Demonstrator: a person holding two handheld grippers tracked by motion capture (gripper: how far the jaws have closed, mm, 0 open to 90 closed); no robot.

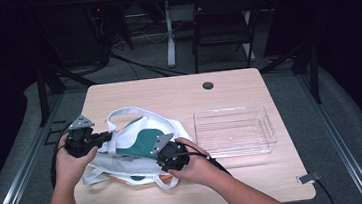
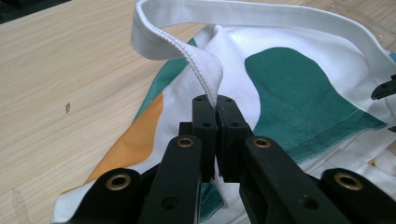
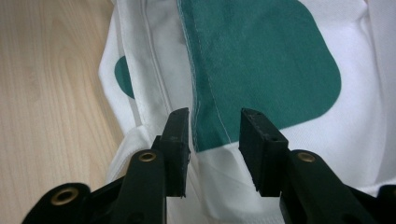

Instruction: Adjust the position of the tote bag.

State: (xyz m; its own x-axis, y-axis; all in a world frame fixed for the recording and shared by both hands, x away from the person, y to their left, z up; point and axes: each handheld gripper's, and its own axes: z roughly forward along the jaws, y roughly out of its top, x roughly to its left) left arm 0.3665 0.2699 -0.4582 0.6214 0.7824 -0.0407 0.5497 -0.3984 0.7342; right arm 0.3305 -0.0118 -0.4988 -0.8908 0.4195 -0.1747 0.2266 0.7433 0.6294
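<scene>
The jaws of the left gripper are clenched on the white strap of the tote bag; in the left gripper view the strap rises from between the pads at the centre of the frame, loops up to the upper left and runs along the top edge to the right. The jaws of the right gripper stand apart – no pad presses the cloth – with the stitched edge of the bag's green patch in the gap between them, at the middle of the right gripper view.

In the high view the bag lies on the table in the lower left half of the frame, white with green and orange shapes. The left gripper sits at the bag's left edge, just inside the table's left border; the right gripper rests over the bag's lower right corner, near the table's front edge. To the right of the bag, close beside it though contact cannot be told, stands a clear plastic bin, near the table's right edge.

Bare wood lies open across the upper part of the table, around a small round grommet – and also along the front right corner. In the left gripper view, the left half of the frame is open tabletop.
</scene>
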